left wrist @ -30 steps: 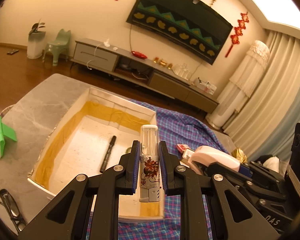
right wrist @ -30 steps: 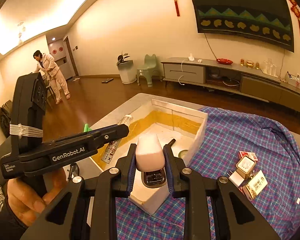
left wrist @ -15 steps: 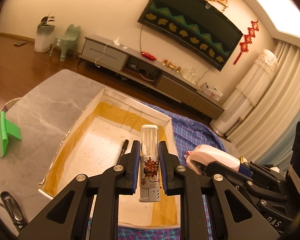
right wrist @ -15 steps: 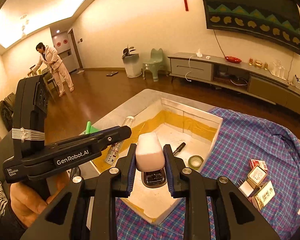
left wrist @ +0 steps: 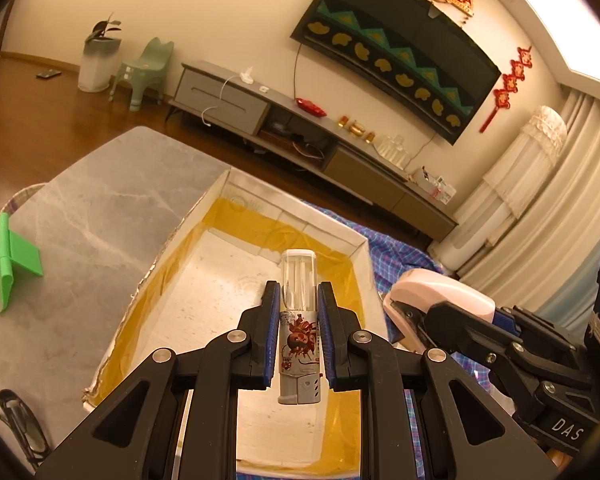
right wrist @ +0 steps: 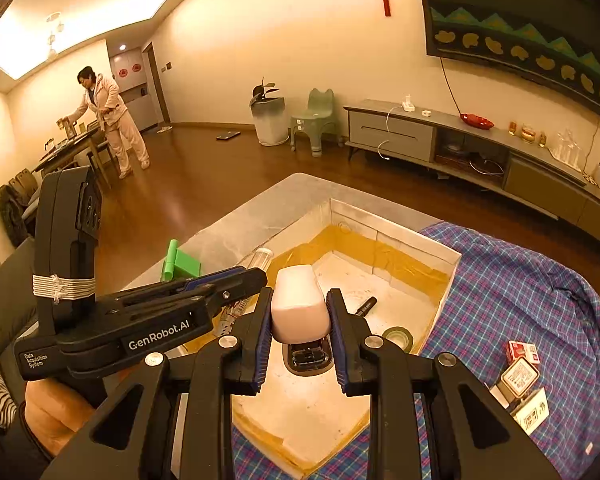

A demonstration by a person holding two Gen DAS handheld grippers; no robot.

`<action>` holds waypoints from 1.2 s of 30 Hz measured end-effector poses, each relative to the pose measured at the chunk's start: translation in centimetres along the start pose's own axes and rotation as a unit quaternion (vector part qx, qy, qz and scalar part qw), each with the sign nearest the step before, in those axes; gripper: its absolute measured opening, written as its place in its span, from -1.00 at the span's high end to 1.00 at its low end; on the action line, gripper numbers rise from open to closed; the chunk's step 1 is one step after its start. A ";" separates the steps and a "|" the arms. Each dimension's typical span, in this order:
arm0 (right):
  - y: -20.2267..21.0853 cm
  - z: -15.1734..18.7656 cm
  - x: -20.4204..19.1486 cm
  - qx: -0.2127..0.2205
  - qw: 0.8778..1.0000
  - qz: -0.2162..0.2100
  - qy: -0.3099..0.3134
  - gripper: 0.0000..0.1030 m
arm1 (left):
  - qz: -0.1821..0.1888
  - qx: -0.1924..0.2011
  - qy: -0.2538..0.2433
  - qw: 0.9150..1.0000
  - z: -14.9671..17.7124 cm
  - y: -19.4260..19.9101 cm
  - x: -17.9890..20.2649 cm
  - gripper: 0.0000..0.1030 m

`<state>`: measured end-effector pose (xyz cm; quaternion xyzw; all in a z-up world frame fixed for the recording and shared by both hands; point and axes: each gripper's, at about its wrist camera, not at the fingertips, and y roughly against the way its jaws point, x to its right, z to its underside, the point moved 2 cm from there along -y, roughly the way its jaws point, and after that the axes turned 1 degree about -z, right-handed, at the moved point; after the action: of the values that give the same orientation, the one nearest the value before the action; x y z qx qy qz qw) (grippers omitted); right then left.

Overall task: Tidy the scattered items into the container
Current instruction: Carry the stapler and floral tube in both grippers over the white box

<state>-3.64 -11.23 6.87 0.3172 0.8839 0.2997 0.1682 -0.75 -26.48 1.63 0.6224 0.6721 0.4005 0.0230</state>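
Observation:
My left gripper (left wrist: pixel 299 308) is shut on a clear lighter (left wrist: pixel 299 320) with a red printed label, held above the white box (left wrist: pixel 220 188) lined with yellow tape. My right gripper (right wrist: pixel 299 318) is shut on a white stapler (right wrist: pixel 298 308), held over the near part of the same box (right wrist: pixel 396 232). In the right wrist view a black marker (right wrist: pixel 365 306) and a roll of tape (right wrist: pixel 398 337) lie in the box. The right gripper and stapler (left wrist: pixel 440 300) show at the right of the left wrist view; the left gripper (right wrist: pixel 236 284) shows at the left of the right wrist view.
A green phone stand (left wrist: pixel 10 260) and glasses (left wrist: pixel 20 428) lie on the grey marble table (left wrist: pixel 100 200). Small boxes (right wrist: pixel 522 376) lie on the plaid cloth (right wrist: pixel 532 280) right of the box. A person (right wrist: pixel 108 116) stands far across the room.
Both grippers have moved forward over the box with their items still held. The box now fills more of both views.

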 end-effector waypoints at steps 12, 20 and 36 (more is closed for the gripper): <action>-4.8 -0.9 1.4 -0.027 0.999 -0.014 -0.017 0.47 | -0.001 -0.003 0.014 1.000 -0.6 -0.7 -1.3 0.64; -7.0 -2.0 1.2 -0.035 0.999 -0.021 -0.014 0.47 | -0.005 -0.003 0.026 1.000 -1.1 -0.9 -2.4 0.64; -9.4 -3.2 3.8 -0.065 0.997 -0.008 -0.031 0.47 | -0.040 -0.015 0.013 0.999 -1.4 -1.9 -3.0 0.64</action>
<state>-12.33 -15.93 2.88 0.3073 0.8594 0.3453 0.2187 -2.37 -29.57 0.17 0.5889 0.6910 0.4173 0.0392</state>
